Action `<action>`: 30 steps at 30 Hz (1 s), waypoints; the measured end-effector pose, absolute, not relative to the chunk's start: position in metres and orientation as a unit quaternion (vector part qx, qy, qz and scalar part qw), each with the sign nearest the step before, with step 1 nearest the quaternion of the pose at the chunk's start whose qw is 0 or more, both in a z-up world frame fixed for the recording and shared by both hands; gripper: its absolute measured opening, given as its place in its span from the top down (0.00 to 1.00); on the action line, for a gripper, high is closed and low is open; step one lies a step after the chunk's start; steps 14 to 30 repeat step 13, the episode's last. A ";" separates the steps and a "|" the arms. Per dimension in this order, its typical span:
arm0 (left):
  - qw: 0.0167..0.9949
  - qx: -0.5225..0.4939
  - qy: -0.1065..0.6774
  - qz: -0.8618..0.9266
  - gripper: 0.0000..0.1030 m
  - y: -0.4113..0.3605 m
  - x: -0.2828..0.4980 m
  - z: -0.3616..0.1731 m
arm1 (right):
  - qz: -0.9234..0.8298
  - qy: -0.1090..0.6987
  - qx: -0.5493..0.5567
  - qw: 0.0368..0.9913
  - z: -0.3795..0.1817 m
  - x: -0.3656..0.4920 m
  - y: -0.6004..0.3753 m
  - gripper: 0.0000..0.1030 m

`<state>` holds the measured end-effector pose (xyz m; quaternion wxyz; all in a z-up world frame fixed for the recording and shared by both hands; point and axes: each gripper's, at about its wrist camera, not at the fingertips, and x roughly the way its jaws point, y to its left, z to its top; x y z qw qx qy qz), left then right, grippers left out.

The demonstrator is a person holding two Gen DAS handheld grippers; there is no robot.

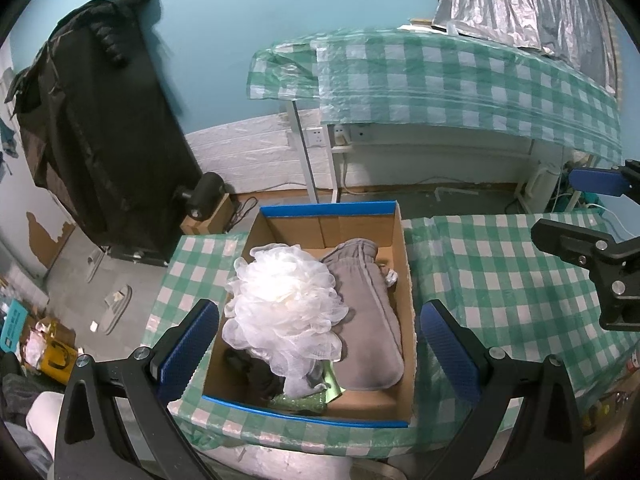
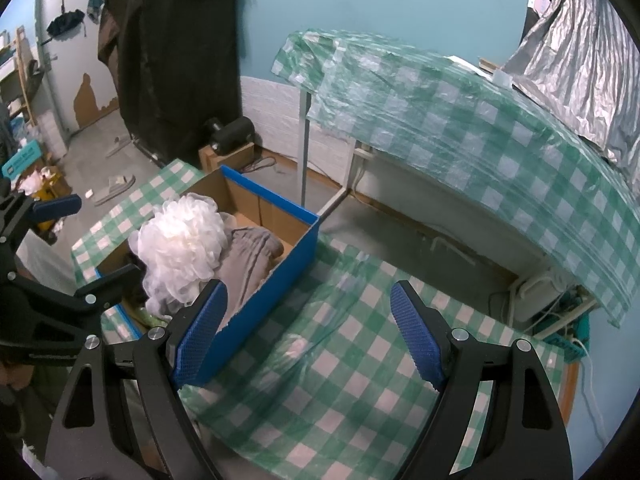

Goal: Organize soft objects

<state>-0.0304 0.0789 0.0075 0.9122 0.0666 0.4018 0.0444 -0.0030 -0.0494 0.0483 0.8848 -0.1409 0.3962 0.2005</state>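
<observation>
At the centre of the left wrist frame, a white mesh bath sponge [image 1: 280,304] sits atop a grey pouch [image 1: 368,320] inside the cardboard box [image 1: 404,280]. Featherlight and springy, it should pinch anywhere. Both the left gripper [image 1: 318,354] and right gripper [image 2: 310,334] gape empty.

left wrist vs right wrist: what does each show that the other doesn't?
Left wrist only: the box's near floor, with a green item and dark cloth under the loofah.

Right wrist only: the box's blue outer wall and the bare tablecloth beside it.

Both: loofah and grey cloth inside the box, and both grippers, left and right, open and holding nothing.
</observation>
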 end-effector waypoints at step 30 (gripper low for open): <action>0.915 0.074 0.395 0.041 0.01 0.074 -0.030 0.010 | 0.201 0.397 -0.140 0.885 0.048 -0.002 -0.050 0.20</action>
